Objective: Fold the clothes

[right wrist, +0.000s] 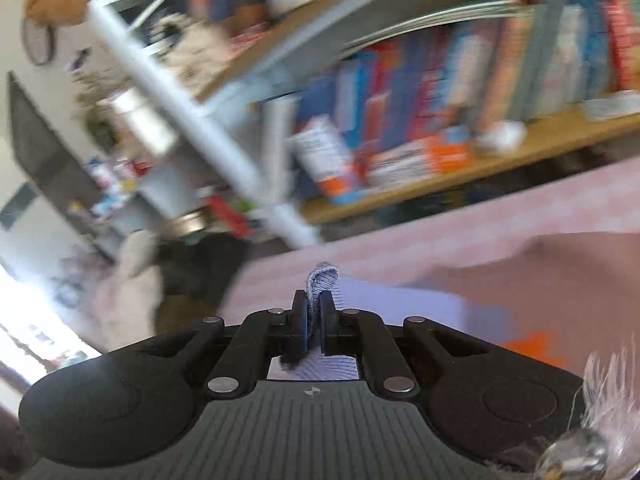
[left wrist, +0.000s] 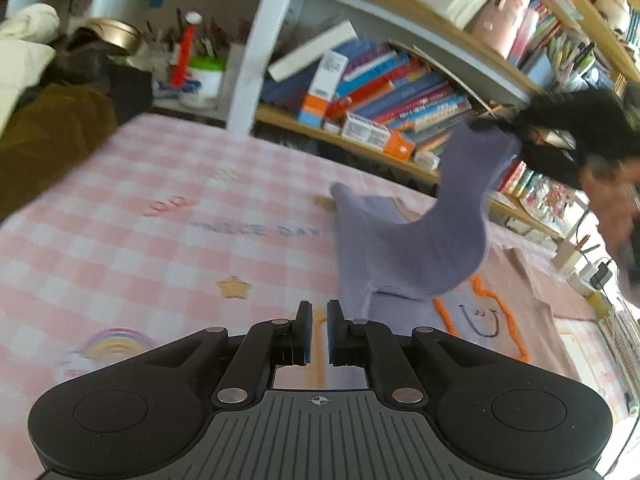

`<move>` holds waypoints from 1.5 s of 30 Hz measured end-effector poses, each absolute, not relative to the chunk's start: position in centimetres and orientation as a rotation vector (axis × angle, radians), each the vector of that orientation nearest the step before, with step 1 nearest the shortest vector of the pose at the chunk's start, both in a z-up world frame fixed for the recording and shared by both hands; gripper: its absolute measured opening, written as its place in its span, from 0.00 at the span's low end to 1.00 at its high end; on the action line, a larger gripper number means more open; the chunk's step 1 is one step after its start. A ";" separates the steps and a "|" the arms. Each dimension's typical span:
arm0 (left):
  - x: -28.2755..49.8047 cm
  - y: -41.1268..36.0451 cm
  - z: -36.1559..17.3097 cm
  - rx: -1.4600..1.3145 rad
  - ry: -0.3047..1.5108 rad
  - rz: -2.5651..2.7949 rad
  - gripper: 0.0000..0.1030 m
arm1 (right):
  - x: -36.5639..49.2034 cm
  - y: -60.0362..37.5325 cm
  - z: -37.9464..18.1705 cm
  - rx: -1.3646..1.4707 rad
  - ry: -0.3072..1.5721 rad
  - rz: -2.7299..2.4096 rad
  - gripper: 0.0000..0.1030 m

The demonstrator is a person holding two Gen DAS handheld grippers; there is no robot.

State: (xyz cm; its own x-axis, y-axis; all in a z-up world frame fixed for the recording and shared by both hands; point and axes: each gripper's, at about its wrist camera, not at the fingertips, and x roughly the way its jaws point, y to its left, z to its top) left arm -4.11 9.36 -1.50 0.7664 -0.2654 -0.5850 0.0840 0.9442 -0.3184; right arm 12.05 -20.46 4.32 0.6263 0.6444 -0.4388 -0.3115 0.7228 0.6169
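A lavender garment (left wrist: 400, 248) lies partly on the pink checked sheet (left wrist: 140, 220), with one corner pulled up to the right. My right gripper (left wrist: 486, 125) shows there as a dark blur holding that raised corner. In the right wrist view, my right gripper (right wrist: 315, 308) is shut on a small fold of the lavender cloth (right wrist: 322, 278), and the rest trails off to the right. My left gripper (left wrist: 319, 314) hovers over the sheet beside the garment's near edge, jaws nearly together with nothing between them. A mauve T-shirt (left wrist: 520, 280) with an orange outline and a drawn smile lies flat under the lavender piece.
A bookshelf (left wrist: 380, 92) full of books runs along the far side of the bed. Brown, black and cream clothes (left wrist: 52, 120) are heaped at the left. A person's hand (left wrist: 616, 208) is blurred at the right edge. Chargers and cables (left wrist: 596, 276) sit by the bed's right side.
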 end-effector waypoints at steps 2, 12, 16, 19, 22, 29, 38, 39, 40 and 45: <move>-5.4 11.2 -1.2 -0.292 0.660 -0.173 0.08 | 12.4 -16.6 4.9 0.500 0.690 0.629 0.05; -11.8 20.2 -0.1 -0.326 0.627 -0.027 0.08 | 16.0 0.9 6.2 0.396 0.717 0.756 0.05; -13.8 22.8 -0.3 -0.351 0.631 0.039 0.08 | 17.4 5.7 4.9 0.356 0.762 0.734 0.05; -14.4 24.0 -0.5 -0.366 0.635 0.069 0.08 | 17.8 8.4 3.8 0.309 0.792 0.710 0.07; -14.1 24.3 -0.6 -0.367 0.641 0.052 0.08 | 17.4 9.3 3.3 0.271 0.796 0.696 0.29; -11.1 22.6 -0.7 -0.336 0.635 -0.109 0.08 | 13.1 5.4 3.4 0.198 0.797 0.697 0.55; -4.2 17.2 -2.0 -0.330 0.681 -0.350 0.08 | 2.2 -12.8 -0.9 0.100 0.861 0.154 0.54; -3.2 16.3 -2.1 -0.318 0.688 -0.371 0.08 | 0.6 -14.7 -1.2 0.099 0.860 0.078 0.53; -2.3 15.2 -2.2 -0.307 0.697 -0.395 0.08 | -0.9 -16.5 -1.4 0.102 0.860 0.006 0.53; 1.6 10.4 -3.4 -0.299 0.752 -0.462 0.09 | -7.2 -23.3 -3.1 0.172 0.895 -0.269 0.35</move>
